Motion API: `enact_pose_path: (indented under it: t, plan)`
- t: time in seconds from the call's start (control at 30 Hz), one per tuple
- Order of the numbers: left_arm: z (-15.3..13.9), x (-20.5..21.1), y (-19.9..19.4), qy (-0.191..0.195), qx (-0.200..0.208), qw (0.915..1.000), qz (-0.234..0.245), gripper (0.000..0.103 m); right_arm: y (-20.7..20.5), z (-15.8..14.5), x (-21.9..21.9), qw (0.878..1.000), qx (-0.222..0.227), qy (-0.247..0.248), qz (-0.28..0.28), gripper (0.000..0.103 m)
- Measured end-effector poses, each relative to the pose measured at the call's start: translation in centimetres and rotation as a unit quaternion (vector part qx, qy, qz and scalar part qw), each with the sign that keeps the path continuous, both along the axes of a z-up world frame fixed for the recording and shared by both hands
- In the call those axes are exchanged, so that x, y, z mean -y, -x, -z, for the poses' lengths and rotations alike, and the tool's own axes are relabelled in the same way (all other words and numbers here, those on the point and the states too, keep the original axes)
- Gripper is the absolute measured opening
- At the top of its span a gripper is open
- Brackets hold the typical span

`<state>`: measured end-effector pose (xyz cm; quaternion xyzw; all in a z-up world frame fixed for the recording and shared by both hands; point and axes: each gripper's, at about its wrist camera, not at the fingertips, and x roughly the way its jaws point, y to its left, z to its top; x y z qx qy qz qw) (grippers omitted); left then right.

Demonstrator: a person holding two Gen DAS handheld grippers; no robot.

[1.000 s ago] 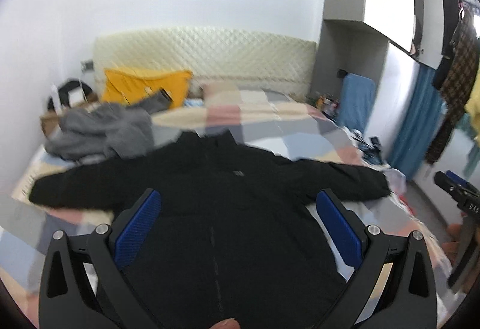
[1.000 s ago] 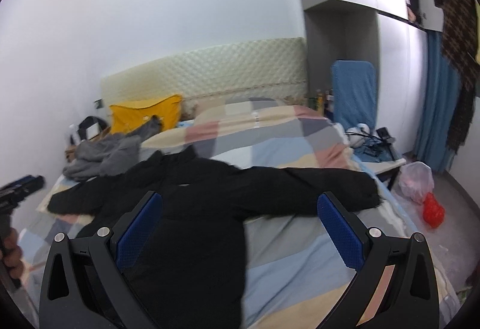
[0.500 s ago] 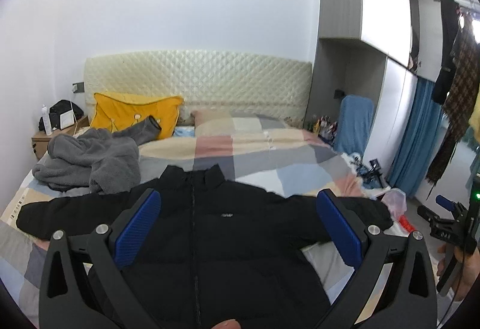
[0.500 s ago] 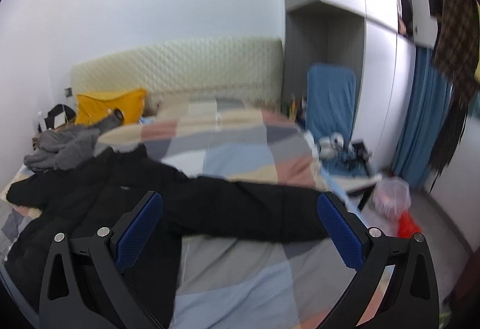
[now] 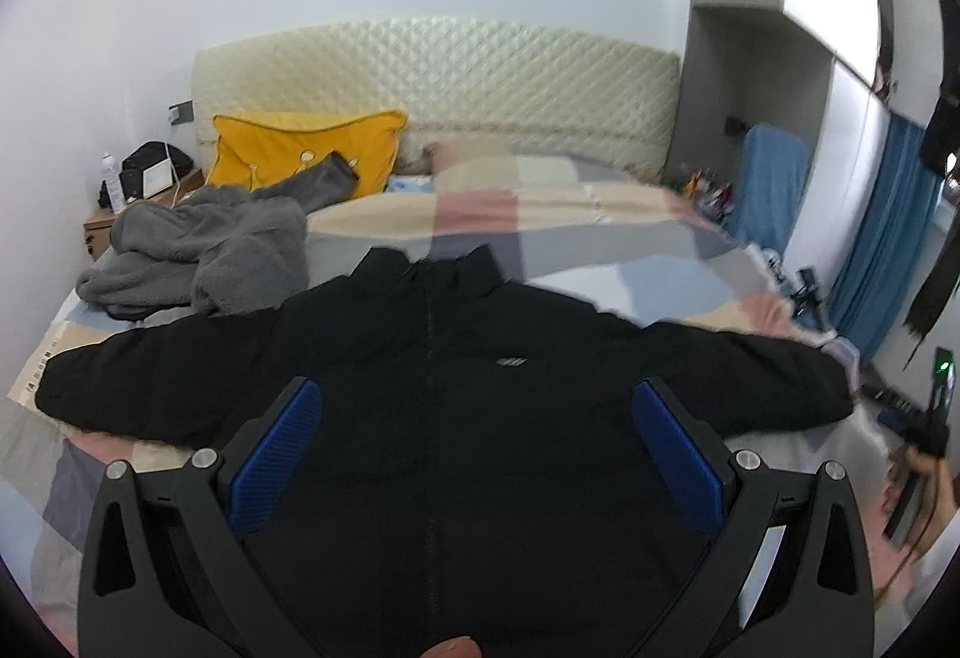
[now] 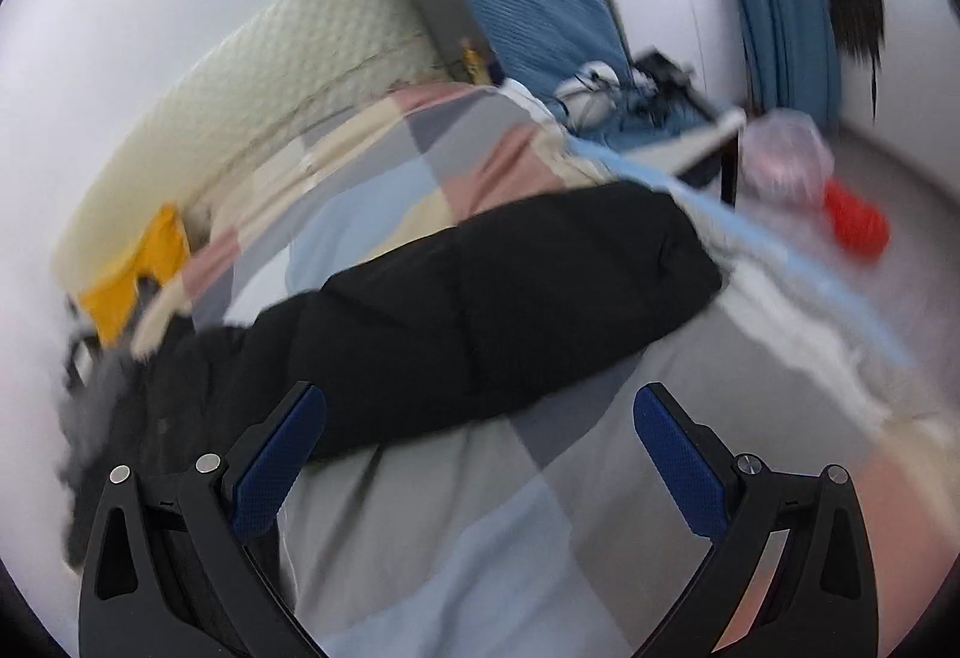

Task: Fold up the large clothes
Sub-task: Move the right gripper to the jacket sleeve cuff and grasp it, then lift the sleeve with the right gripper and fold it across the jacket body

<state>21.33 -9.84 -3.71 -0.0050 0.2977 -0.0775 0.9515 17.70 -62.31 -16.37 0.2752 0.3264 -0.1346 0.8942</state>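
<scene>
The bed with the pastel patchwork duvet [image 5: 576, 238] fills both views, and the black puffer jacket with a stand collar [image 5: 468, 418] lies spread on it, front up and zipped, directly ahead of and beneath the left gripper [image 5: 477, 454]. Its sleeves stretch out flat past both sides of the left fingers [image 5: 276, 454]. No fold has been made.

The main change is on the right. Half a second ago the right wrist view was level, with the sleeve lying straight across above the fingertips; now it is tilted and motion-blurred, and the jacket's right sleeve [image 6: 510, 298] runs diagonally just beyond the right gripper [image 6: 480, 463], its cuff up past the right-hand finger near the bed's edge. That suggests the right hand is swinging in toward this sleeve, probably to bring it across the body as the first fold.

The left view has dipped a little compared with half a second ago, so the jacket's chest now sits between the fingers.

Both pairs of fingers stand wide apart and hold nothing.

Beyond the left-hand finger of the left gripper, a crumpled grey fleece garment [image 5: 198, 262] lies near the jacket's left shoulder, with a mustard yellow cushion [image 5: 306, 159] farther back against the quilted cream headboard [image 5: 432, 87].
</scene>
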Motion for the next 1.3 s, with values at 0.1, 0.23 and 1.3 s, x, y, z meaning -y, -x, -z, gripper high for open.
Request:
enact_pose_path:
  t: [0.1,0.23,1.3]
  plan:
    - [1.9,-1.0,-1.3,-0.012,-0.016,0.9997,-0.009,0.103,-0.7,2.5,2.6,0.999,0.019,-0.042,0.015,0.099]
    - [4.5,-2.9,-2.6,-0.021,-0.035,0.9989,-0.026,0.103,-2.6,5.4,3.7,0.997,0.000,-0.079,0.008,0.099]
    - [12.8,-10.3,-5.3,0.004,-0.084,0.9919,-0.096,0.103,-5.8,2.7,10.7,0.979,0.109,0.009,0.173,0.013]
